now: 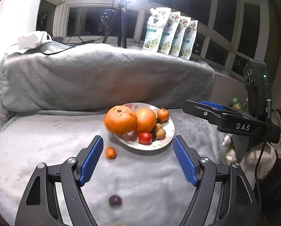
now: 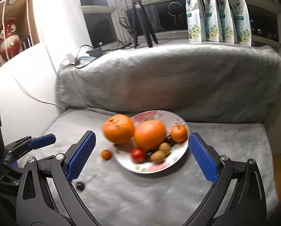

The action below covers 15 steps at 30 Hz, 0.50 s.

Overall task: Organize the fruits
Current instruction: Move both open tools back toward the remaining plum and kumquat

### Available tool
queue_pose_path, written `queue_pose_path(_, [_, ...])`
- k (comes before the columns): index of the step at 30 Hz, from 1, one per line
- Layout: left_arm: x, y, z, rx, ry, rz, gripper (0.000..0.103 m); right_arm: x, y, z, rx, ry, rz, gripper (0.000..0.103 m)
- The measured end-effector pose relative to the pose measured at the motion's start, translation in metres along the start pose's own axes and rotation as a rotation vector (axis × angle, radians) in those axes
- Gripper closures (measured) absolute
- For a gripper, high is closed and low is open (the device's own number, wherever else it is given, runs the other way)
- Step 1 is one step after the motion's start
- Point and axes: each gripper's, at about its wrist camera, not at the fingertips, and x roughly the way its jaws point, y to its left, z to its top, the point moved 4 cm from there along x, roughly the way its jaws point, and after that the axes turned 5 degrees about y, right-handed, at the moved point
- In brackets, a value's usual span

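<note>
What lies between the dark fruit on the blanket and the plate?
A small orange on the grey blanket, between the dark fruit and the plate, in both wrist views.

- The left gripper (image 1: 138, 144) has matte black plastic linkage arms with triangular cut-outs and round silver screw heads at the pivots.
- Its fingers (image 1: 91, 161) carry long blue pads with a fine grid texture.
- The right gripper (image 2: 141, 151) is built the same way, black with blue textured pads.
- Seen from the left wrist camera, the right gripper's body bears white letters "DAS", a small green light and a thin black cable.
</note>
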Motion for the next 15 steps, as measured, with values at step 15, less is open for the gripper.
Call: queue_pose_path(15, [-0.081,0.013,-0.05,0.006,-0.073,0.047,0.026,-0.057,0.079,-0.039,-0.061,-0.039,0.04,0.002])
